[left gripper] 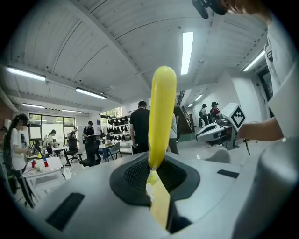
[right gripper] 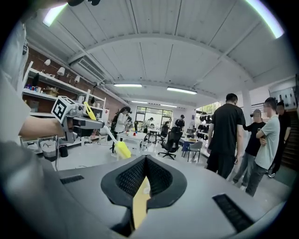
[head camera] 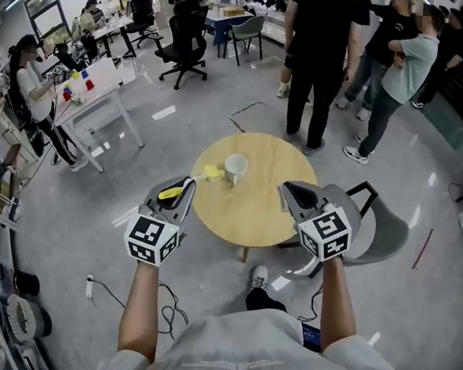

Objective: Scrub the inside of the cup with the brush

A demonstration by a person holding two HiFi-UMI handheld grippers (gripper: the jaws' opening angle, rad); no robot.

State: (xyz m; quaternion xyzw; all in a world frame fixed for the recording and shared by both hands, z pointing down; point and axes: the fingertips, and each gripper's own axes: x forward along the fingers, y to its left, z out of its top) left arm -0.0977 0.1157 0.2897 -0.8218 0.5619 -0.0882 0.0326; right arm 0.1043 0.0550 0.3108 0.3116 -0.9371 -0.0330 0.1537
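A white cup (head camera: 235, 168) stands on the far part of a round wooden table (head camera: 245, 217). My left gripper (head camera: 185, 186) is shut on the yellow handle (left gripper: 161, 116) of the brush, at the table's left edge. The brush's white stem runs to a yellow head (head camera: 211, 172), which lies just left of the cup; the right gripper view also shows that head (right gripper: 122, 149). At the table's right edge my right gripper (head camera: 288, 190) is shut with nothing in it, its jaws together in its own view (right gripper: 142, 181). Neither gripper view shows the cup.
A grey chair (head camera: 378, 230) stands against the table's right side. Several people (head camera: 323, 60) stand just beyond the table. Desks with seated people (head camera: 33, 87) and black office chairs (head camera: 186, 46) fill the left and back. A cable (head camera: 121, 295) lies on the floor near my left.
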